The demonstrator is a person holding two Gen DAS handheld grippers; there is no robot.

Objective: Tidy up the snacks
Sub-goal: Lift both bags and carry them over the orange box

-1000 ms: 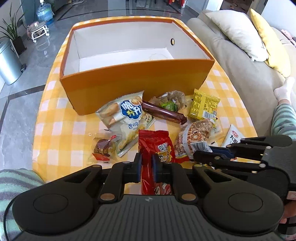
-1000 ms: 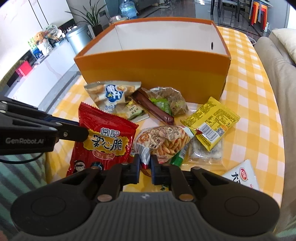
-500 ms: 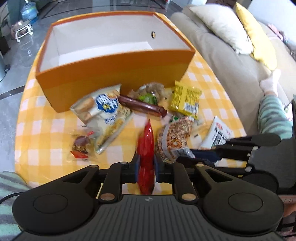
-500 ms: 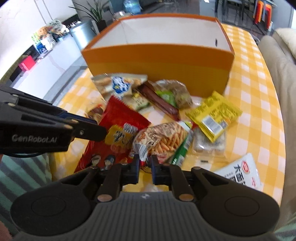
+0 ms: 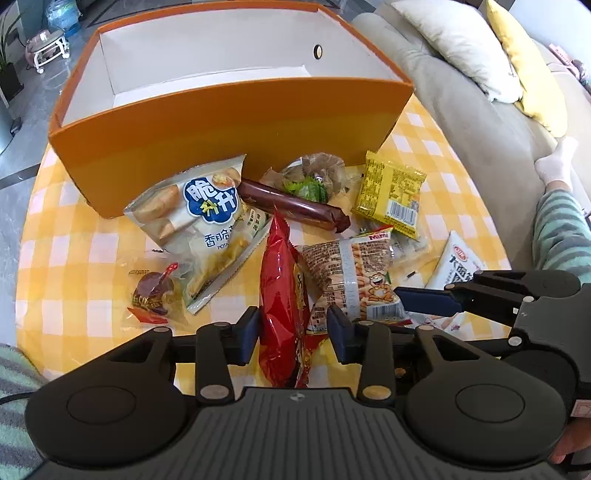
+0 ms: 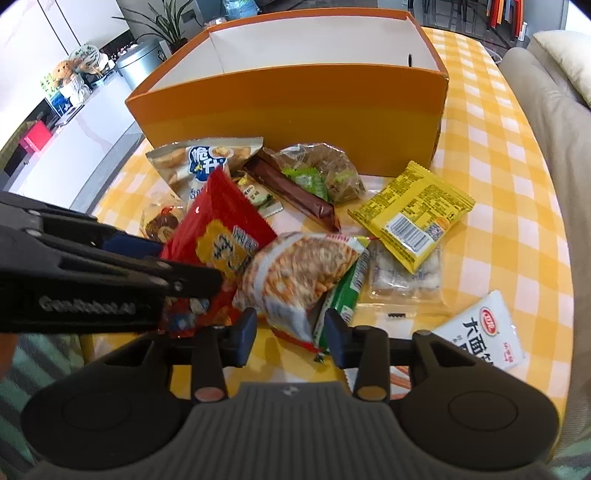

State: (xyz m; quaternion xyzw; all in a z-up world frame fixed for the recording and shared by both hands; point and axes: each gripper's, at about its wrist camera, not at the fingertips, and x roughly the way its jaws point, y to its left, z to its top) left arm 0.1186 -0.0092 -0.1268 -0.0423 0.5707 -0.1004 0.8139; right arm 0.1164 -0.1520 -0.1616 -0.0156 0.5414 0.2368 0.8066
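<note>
2 tools had just been opening: my left tool (image 5: 291, 334) straddled the upright red bag (image 5: 282, 295), my right tool (image 6: 291, 334) the striped packet (image 6: 295, 273), pads apparently clear. Either could topple short of the orange box (image 5: 229, 122) at upper frame.

To my right a beige sofa (image 5: 461, 92) carries a white cushion (image 5: 458, 44) and a yellow cushion (image 5: 524, 62). The grey floor (image 5: 22, 122) is glossy. Past the yellow checked tabletop (image 6: 517, 206) I see a white counter (image 6: 74, 147), a metal bin (image 6: 142, 64) and a potted plant (image 6: 166, 18)
</note>
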